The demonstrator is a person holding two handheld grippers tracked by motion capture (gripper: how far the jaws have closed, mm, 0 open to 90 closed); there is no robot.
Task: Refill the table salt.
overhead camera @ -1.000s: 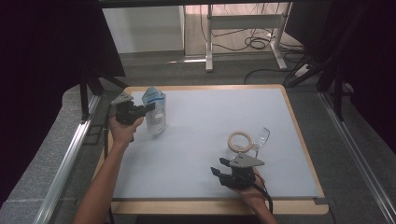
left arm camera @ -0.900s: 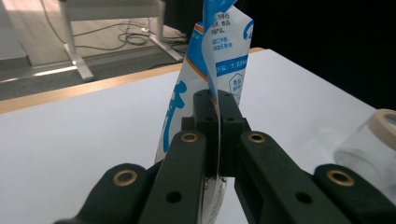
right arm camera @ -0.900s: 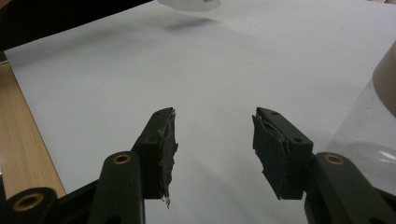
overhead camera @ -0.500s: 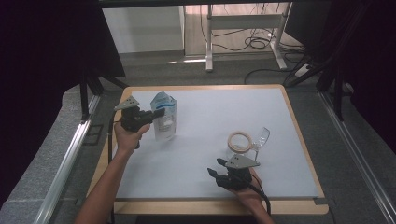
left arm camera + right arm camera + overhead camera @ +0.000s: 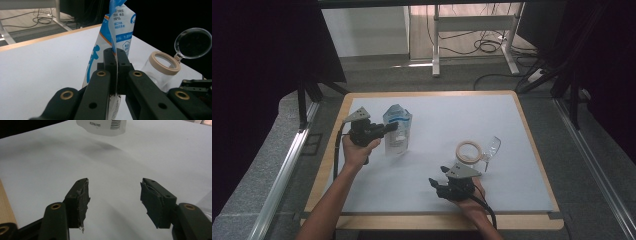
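Pouch in your left hand-held gripper, jar waiting by your right

Your left hand-held gripper (image 5: 388, 128) is clamped on the upright pouch (image 5: 397, 131) near the bench's (image 5: 432, 95) left edge; the open jar (image 5: 472, 152) (lid flipped back) stands toward the right edge, just beyond your right hand-held gripper (image 5: 113, 195), whose empty jaws have just been opening.

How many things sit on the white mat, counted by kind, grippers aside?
Pouches, blue and white, pinched in the left gripper: 1, the pouch
Clear jars with a tan rim and an open hinged lid: 1, the jar
Total: 2
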